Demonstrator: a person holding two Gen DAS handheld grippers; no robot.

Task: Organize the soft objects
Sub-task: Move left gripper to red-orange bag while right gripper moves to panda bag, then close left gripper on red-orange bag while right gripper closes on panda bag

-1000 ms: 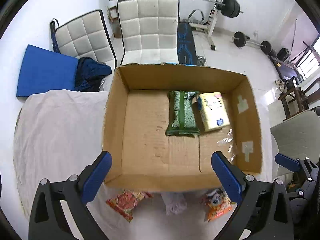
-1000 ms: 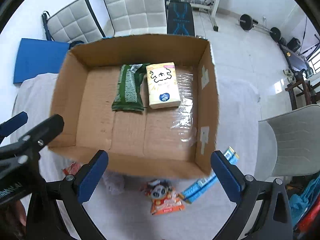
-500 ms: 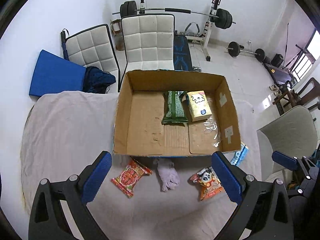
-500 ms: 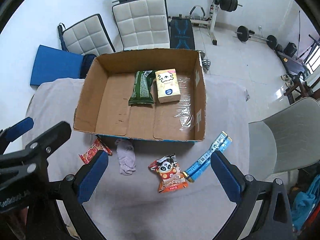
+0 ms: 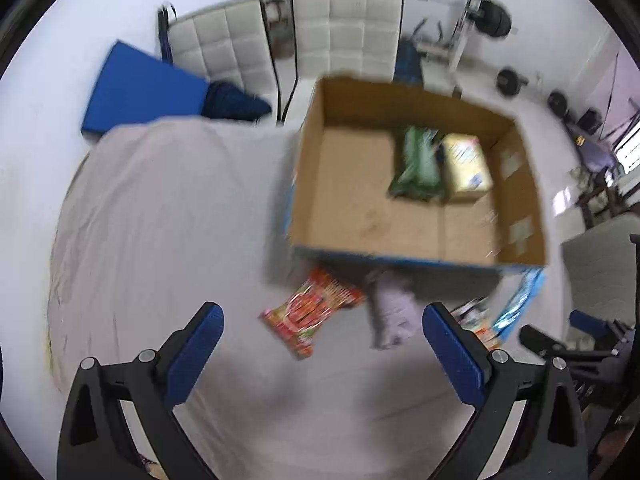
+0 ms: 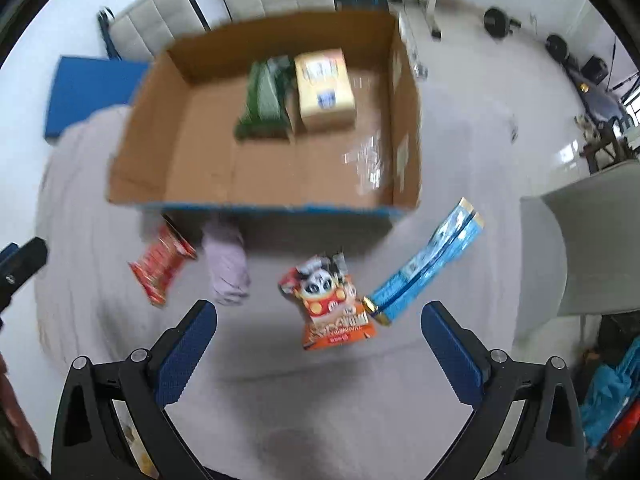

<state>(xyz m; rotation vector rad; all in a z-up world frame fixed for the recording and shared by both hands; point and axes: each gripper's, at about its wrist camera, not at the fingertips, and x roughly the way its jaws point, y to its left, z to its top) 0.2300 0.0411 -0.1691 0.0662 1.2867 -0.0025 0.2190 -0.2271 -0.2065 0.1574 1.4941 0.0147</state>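
An open cardboard box (image 5: 308,168) (image 6: 132,168) stands on the cloth-covered table and holds a green pack (image 5: 418,164) (image 6: 264,100) and a yellow tissue pack (image 5: 466,168) (image 6: 324,88). In front of the box lie a red snack bag (image 5: 312,314) (image 6: 160,264), a pale purple cloth (image 5: 390,312) (image 6: 228,264), a panda snack bag (image 6: 332,304) and a long blue pack (image 6: 428,268) (image 5: 520,300). My left gripper (image 5: 322,350) is open and empty above the red bag. My right gripper (image 6: 318,350) is open and empty just before the panda bag.
Two white padded chairs (image 5: 344,32) and a blue mat (image 5: 140,92) stand behind the table. Gym weights (image 5: 488,20) lie on the floor beyond. A grey chair (image 6: 580,240) stands at the right edge of the table.
Both grippers have drawn back from the box and dropped toward the items in front of it. The left view has swung to the left. Both stay open and empty.
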